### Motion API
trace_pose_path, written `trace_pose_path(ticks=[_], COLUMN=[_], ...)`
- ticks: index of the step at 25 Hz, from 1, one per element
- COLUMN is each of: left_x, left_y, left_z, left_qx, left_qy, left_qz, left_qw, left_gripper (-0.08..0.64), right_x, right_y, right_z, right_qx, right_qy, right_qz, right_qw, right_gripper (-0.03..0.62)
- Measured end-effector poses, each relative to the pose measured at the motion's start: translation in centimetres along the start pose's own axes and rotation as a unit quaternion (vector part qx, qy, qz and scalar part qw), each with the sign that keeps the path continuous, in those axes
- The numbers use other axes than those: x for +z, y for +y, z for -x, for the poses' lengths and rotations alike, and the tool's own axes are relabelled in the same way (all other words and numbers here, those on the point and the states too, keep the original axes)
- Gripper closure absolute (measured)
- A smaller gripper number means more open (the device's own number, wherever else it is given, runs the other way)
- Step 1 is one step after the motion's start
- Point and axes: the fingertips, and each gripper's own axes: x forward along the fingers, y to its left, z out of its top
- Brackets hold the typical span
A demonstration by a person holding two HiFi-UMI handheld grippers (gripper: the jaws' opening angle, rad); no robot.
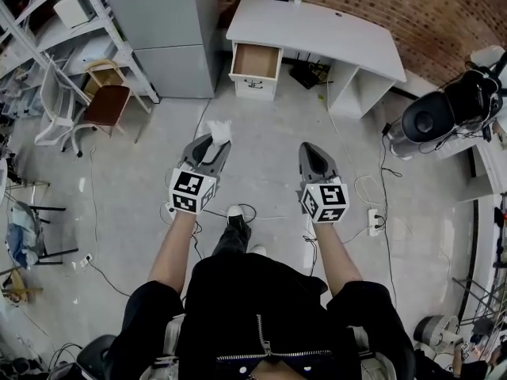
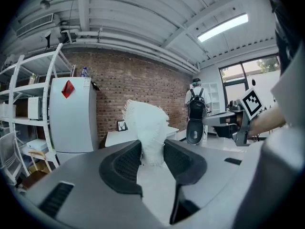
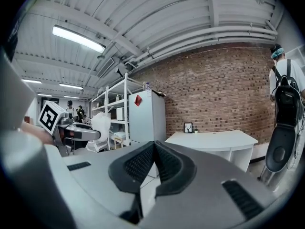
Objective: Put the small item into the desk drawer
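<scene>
My left gripper (image 1: 212,144) (image 2: 152,156) is shut on a small white mesh item (image 2: 147,128), which sticks up between its jaws and shows as a white tuft (image 1: 219,131) in the head view. My right gripper (image 1: 314,155) (image 3: 153,157) is shut with nothing in it, level with the left one, over the floor. The white desk (image 1: 317,30) stands ahead against the brick wall, its drawer (image 1: 256,62) pulled open at the left end, showing a bare wooden bottom. In the right gripper view the desk (image 3: 214,140) appears ahead and the left gripper (image 3: 78,130) with the white item is at the left.
A grey cabinet (image 1: 170,30) stands left of the desk. Shelving (image 1: 55,22) and a brown chair (image 1: 103,101) are at the far left. A black round machine (image 1: 432,117) is at the right. Cables and a power strip (image 1: 372,222) lie on the floor. A person with a backpack (image 3: 286,99) stands at the right.
</scene>
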Motion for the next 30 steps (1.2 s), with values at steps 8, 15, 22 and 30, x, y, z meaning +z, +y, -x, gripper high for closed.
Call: trace_pose_path(ticks=[8,15,22,30], left_x=[0.9,1.4,1.0,0.4], left_y=[5.5,9.8,12.2,14.2], left_z=[-6.8,-10.5,-12.1,-15.0], left_qx=[-0.024,-0.044,-0.055,-0.061], left_qy=[-0.001,-0.003,-0.002,0.004], left_qz=[-0.001,-0.009,-0.008,0.0], left_qw=[0.9997,0.999,0.9984,0.9981], left_gripper=[0.405,0.405,0.405,0.405], right_x=[1.5,2.3,2.3,2.1], right_y=[-2.3,-2.7,-2.4,-4.2], right_z=[-7.5,-13.1,-15.5,-17.6], right_qx=[-0.017,-0.03,-0.041,-0.056], right_qy=[0.003,0.0,0.0,0.005], right_qz=[0.001,-0.004,-0.007,-0.013], right_qw=[1.0,1.0,0.999,0.998], right_gripper=[0.586,0.586,0.586,0.586])
